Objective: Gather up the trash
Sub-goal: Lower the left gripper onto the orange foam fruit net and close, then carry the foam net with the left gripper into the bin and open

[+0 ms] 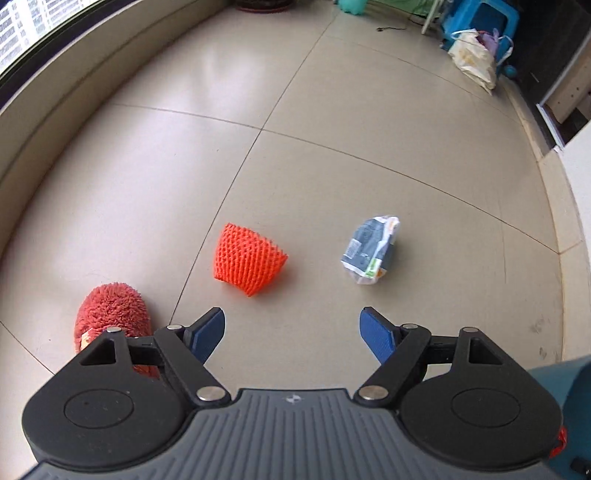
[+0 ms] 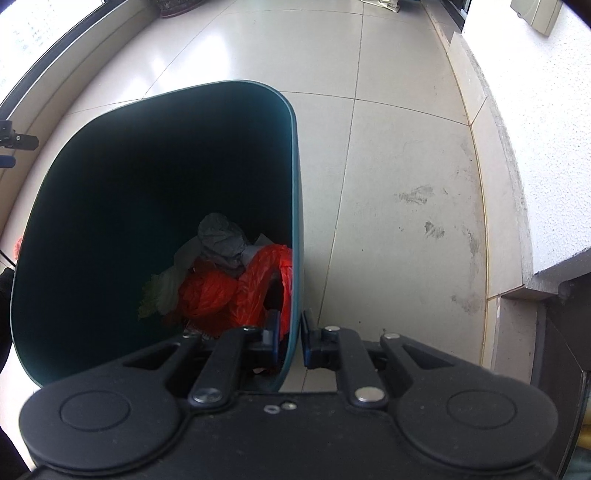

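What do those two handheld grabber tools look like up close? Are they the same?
They look like twins. The left gripper has a ribbed grey body with a small logo, two round black housings, black linkage bars joined by silver pins, and blue textured pads on its jaws. The right gripper has the same black housings, bars and silver pins, with dark blue pads, but its body looks black. No cables show.

Daylight from window upper left; glare on floor tiles; bin interior dark; fisheye-bent edges
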Motion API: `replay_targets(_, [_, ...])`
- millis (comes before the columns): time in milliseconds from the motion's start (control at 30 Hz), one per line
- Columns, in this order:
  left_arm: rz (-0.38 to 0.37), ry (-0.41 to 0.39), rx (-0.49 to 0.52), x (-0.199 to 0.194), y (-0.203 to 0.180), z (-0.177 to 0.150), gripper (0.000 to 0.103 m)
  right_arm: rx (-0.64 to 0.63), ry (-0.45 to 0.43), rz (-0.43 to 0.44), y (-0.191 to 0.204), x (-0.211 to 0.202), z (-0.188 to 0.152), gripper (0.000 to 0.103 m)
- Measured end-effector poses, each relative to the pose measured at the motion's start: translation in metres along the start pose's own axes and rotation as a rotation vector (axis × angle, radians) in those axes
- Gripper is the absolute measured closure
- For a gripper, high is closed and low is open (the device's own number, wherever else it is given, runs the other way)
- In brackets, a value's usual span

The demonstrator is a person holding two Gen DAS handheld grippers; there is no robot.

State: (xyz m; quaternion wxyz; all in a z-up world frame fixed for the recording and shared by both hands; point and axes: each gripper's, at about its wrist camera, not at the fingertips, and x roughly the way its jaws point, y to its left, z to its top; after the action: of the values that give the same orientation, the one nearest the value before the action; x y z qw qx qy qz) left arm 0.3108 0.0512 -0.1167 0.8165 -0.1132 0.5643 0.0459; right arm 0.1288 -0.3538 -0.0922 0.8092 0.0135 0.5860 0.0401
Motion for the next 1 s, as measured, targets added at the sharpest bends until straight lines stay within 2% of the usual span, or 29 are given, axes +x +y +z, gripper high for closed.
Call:
replay_targets(133, [0.035,0.082,-0.082,0.067,0.031,0.026,0.023,-0.007,0.018,-0.003,0.001,0.004,0.002,0.09])
replay_targets(367, [0.136,0.16,-0.052,0.169,0.036,0.038,0.023,-0.033,0.075,-0.017,0.005,0.017,0.005,0.089])
replay_targets(500, [0.154,0.192,-0.005,0.206,0.032,0.042,0.023,-0.078,0.111,-0.035,0.011,0.024,0.004,0.088])
replay_targets(633, [0.202,0.201,0.027,0.226,0.027,0.041,0.023,-0.061,0.136,-0.026,0.009,0.029,0.006,0.089])
replay_targets(700, [0.223,0.189,0.039,0.228,0.026,0.038,0.046,-0.058,0.142,-0.028,0.009,0.031,0.007,0.089])
replay_targets(733, [0.22,0.198,0.041,0.228,0.026,0.037,0.074,-0.062,0.143,-0.034,0.01,0.031,0.008,0.089])
replay_targets(767, [0.225,0.207,0.04,0.228,0.026,0.035,0.09,-0.068,0.143,-0.04,0.012,0.032,0.008,0.089])
replay_targets(867, [0.229,0.161,0.049,0.209,0.023,0.028,0.092,-0.068,0.137,-0.043,0.013,0.031,0.005,0.089])
replay_targets(1000, [0.185,0.13,0.032,0.168,0.023,0.019,0.092,-0.066,0.117,-0.048,0.015,0.029,0.004,0.089])
